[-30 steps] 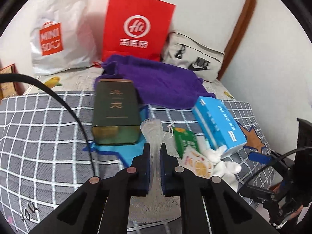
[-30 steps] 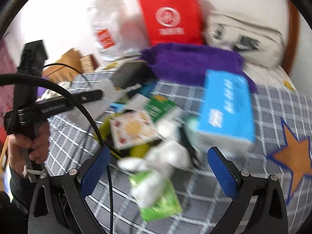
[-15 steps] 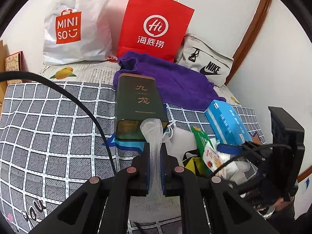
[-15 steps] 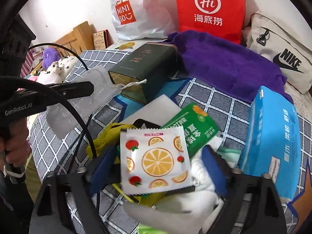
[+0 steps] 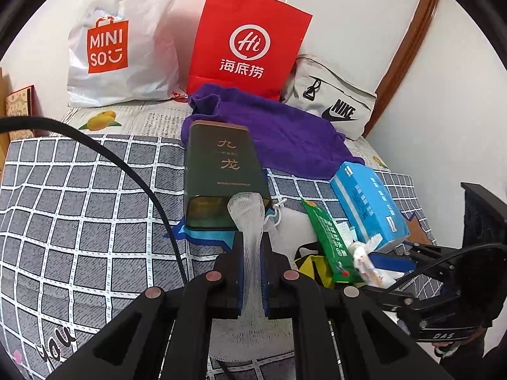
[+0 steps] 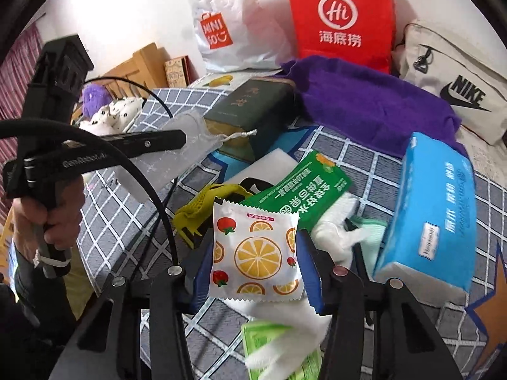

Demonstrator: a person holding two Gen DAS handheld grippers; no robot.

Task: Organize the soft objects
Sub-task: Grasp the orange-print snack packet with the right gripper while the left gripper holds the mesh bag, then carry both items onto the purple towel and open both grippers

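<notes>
The orange-slice sachet (image 6: 256,255) sits flat-on between the right gripper (image 6: 253,264) and its blue pads, which have just been closing and now meet its two side edges. It lies atop the clutter on the checked bedspread (image 5: 79,209). Off to the left, the left gripper (image 5: 252,272) is clenched on a white mesh pouch (image 5: 248,221), its mouth seemingly the sachet's destination.
</notes>
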